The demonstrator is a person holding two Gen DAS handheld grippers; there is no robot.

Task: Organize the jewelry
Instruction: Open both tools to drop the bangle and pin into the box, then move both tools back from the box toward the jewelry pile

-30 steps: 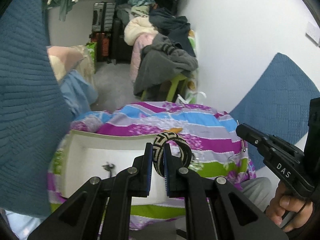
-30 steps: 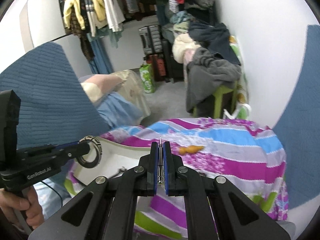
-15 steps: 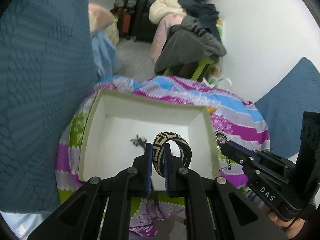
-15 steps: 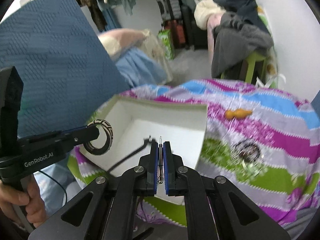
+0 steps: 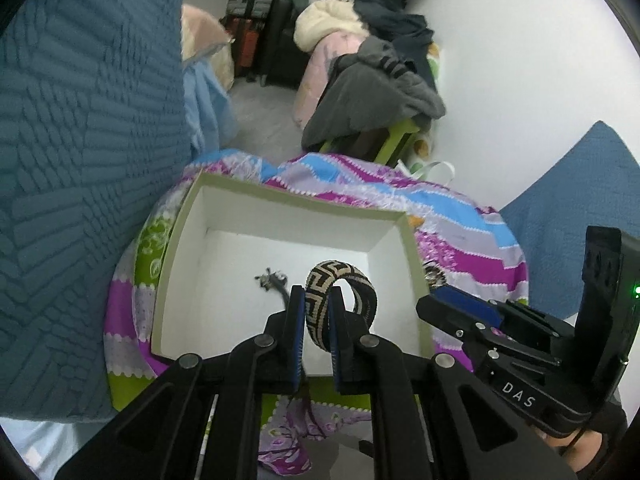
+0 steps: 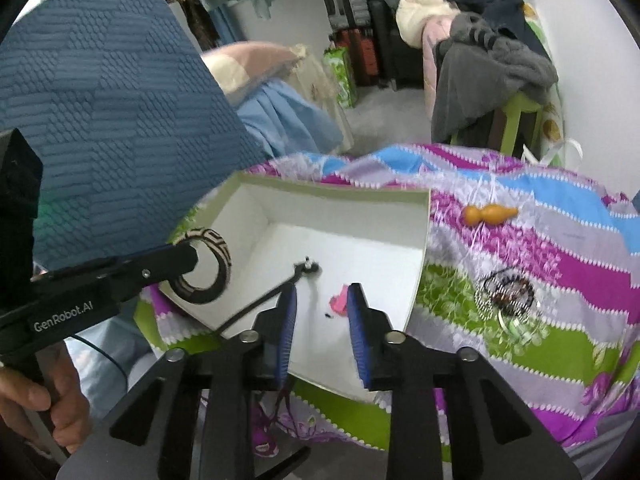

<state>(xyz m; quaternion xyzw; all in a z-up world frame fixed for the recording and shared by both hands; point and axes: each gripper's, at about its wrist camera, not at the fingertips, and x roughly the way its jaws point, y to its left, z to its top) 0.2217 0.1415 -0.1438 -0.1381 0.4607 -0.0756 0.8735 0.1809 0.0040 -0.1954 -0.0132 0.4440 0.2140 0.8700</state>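
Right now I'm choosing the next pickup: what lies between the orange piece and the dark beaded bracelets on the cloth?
Only bare striped cloth separates the orange piece from the beaded bracelets, seen in the right wrist view.

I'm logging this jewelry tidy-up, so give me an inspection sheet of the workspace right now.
Surface: striped bedspread.
Job's things: white box holding a pink piece and a dark corded pendant; patterned bangle.
Clutter: beaded bracelets and orange gourd charm on the bedspread.
Grippers: left gripper shut on the bangle; right gripper open, jaws empty above the box.
Cables: black wire near the left handle.
Surroundings: clothes pile.
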